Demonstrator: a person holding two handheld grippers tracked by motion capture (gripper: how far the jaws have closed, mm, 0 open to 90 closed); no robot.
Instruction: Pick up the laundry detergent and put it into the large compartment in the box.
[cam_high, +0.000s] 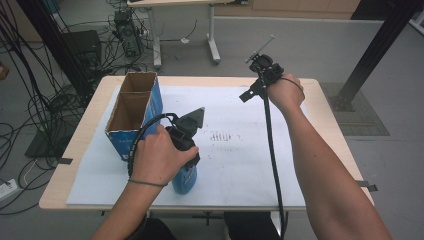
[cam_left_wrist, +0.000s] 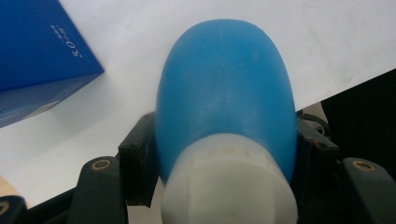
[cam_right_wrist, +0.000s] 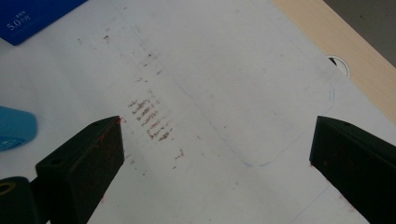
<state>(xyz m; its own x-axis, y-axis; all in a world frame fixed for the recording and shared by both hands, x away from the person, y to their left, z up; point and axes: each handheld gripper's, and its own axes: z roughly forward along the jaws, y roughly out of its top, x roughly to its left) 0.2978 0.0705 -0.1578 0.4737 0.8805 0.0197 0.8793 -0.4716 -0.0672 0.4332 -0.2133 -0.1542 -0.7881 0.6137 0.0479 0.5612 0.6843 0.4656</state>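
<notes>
A blue bottle (cam_high: 184, 181) with a white cap (cam_left_wrist: 229, 186) is held near the table's front edge, cap end toward my left gripper (cam_high: 189, 156). In the left gripper view the black jaws press on both sides of the bottle (cam_left_wrist: 224, 88) just past the cap, so my left gripper (cam_left_wrist: 226, 140) is shut on it. Whether the bottle's base rests on the paper I cannot tell. My right gripper (cam_high: 257, 82) hangs over the far right of the table. In its own view my right gripper (cam_right_wrist: 217, 149) stands open, with nothing between its jaws but marked paper.
A blue cardboard box (cam_high: 134, 112), open on top with two compartments, stands at the far left of the white paper sheet (cam_high: 235, 165); its corner shows as the box (cam_left_wrist: 37, 56). Brown smudges (cam_right_wrist: 149, 119) mark the paper's middle. Cables and desk legs lie beyond the table.
</notes>
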